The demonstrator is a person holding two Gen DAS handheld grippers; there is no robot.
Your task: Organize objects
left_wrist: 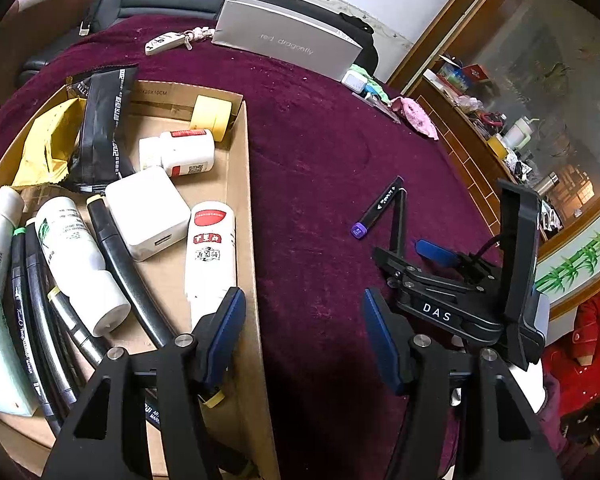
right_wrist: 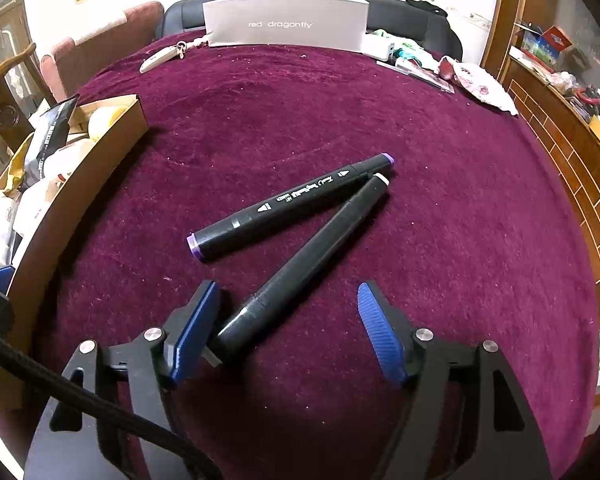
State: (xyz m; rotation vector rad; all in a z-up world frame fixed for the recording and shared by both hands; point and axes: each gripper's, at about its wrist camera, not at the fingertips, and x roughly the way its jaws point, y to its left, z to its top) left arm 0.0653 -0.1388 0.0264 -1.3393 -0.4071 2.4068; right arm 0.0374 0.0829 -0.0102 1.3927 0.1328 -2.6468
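Two black markers lie in a V on the maroon cloth: a purple-capped one (right_wrist: pixel 290 206) and a white-capped one (right_wrist: pixel 304 270). My right gripper (right_wrist: pixel 288 316) is open, its fingers low over the near end of the white-capped marker, which lies against the left pad (right_wrist: pixel 196 328). In the left wrist view the purple-capped marker (left_wrist: pixel 378 208) lies beyond the right gripper body (left_wrist: pixel 452 300). My left gripper (left_wrist: pixel 304 328) is open and empty, straddling the right wall of the cardboard box (left_wrist: pixel 240 184). The box holds bottles, markers, a white charger (left_wrist: pixel 146 210), tape and snack bags.
A grey "red dragonfly" box (right_wrist: pixel 286 24) stands at the table's far edge, with a keychain (right_wrist: pixel 160 58) to its left and small clutter (right_wrist: pixel 472 80) to its right. A wooden cabinet (right_wrist: pixel 560 128) runs along the right side. A black sofa sits behind the table.
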